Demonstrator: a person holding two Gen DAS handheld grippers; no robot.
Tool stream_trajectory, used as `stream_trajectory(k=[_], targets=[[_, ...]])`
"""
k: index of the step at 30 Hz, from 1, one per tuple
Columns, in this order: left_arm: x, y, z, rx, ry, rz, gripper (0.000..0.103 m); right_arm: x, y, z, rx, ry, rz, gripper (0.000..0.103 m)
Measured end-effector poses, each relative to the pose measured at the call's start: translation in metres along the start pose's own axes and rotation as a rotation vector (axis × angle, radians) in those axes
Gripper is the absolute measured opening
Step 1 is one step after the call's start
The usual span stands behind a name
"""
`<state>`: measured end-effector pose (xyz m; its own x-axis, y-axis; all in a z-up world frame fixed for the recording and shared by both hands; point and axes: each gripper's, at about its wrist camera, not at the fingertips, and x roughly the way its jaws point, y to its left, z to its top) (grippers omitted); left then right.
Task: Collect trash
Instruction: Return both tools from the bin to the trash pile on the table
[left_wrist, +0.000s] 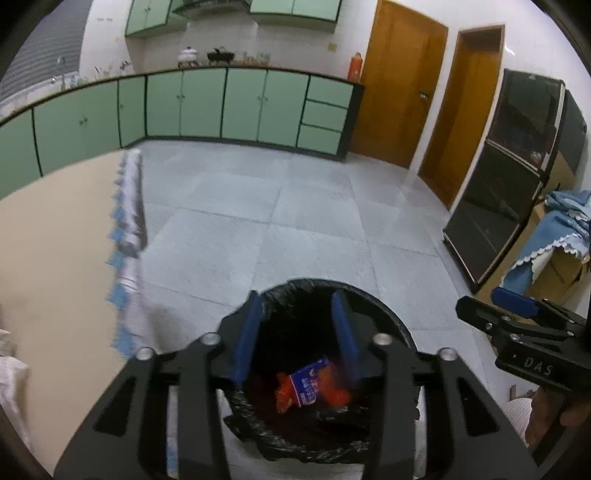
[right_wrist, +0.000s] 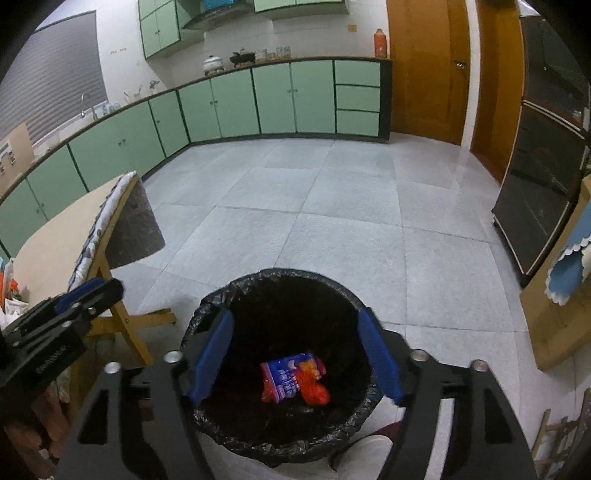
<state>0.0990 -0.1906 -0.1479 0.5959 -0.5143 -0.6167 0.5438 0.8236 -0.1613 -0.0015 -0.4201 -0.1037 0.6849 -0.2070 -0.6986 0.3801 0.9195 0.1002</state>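
From the left wrist, the left gripper (left_wrist: 299, 332) hangs over the black-lined trash bin (left_wrist: 391, 314) with its blue pads apart and nothing between them, and a red-and-blue snack wrapper (left_wrist: 310, 384) shows down inside the liner; the right gripper (left_wrist: 517, 310) is at the frame's right edge, beside the bin. From the right wrist, the right gripper (right_wrist: 295, 350) also stands spread wide and empty above the bin (right_wrist: 221, 291), the same wrapper (right_wrist: 291, 378) resting on the bottom, and the left gripper (right_wrist: 88, 291) is in view by the wooden table (right_wrist: 55, 229). I judge this piece collected; blurred clutter at the table's left edge may be more trash to gather, though I cannot tell.
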Motion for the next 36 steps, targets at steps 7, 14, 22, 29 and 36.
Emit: stream_trajectory(k=[7,14,22,29,36], targets=[[-0.065,0.025,0.007,0.007,-0.106,0.110,0.075,-0.032,0.028,0.010,-0.015,-0.094,0.014,0.097],[-0.136,0.066,-0.001,-0.047,-0.186,0.234,0.079,-0.057,0.084,0.012,-0.064,-0.149,0.134,0.097],[-0.199,0.130,-0.026,-0.159,-0.206,0.402,0.079,-0.075,0.161,0.003,-0.148,-0.189,0.269,0.097],[-0.234,0.176,-0.047,-0.226,-0.190,0.510,0.079,-0.081,0.221,-0.016,-0.219,-0.182,0.363,0.097],[-0.259,0.210,-0.067,-0.262,-0.179,0.578,0.079,-0.085,0.271,-0.035,-0.282,-0.170,0.426,0.097]])
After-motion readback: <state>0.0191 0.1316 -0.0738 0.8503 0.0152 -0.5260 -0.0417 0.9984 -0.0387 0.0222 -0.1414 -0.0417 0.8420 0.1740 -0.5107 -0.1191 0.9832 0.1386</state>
